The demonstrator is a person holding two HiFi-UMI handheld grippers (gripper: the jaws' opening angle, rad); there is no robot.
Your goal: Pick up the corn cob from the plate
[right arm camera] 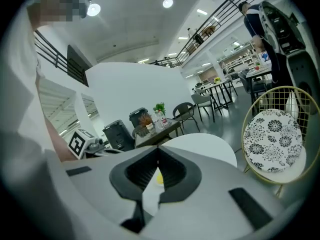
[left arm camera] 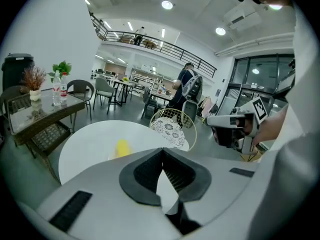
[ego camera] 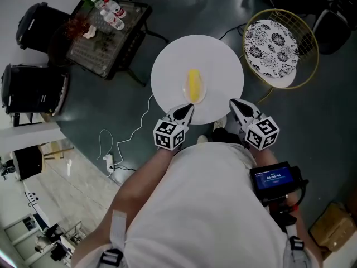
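Note:
A yellow corn cob (ego camera: 194, 85) lies on a small clear plate (ego camera: 186, 89) in the middle of a round white table (ego camera: 217, 60). My left gripper (ego camera: 188, 107) is at the table's near edge, just short of the cob, shut and empty. My right gripper (ego camera: 233, 102) hovers at the near right edge, also shut with nothing in it. In the left gripper view the corn cob (left arm camera: 122, 147) sits ahead and left of the closed left gripper (left arm camera: 163, 150). In the right gripper view the corn cob (right arm camera: 159, 179) shows through the slit below the closed right gripper (right arm camera: 159, 149).
A gold wire chair with a patterned cushion (ego camera: 271, 44) stands right of the table. A glass side table (ego camera: 106, 32) with bottles and plants is at the upper left, beside black bins (ego camera: 33, 88). A white cable and power strip (ego camera: 109, 161) lie on the floor at left.

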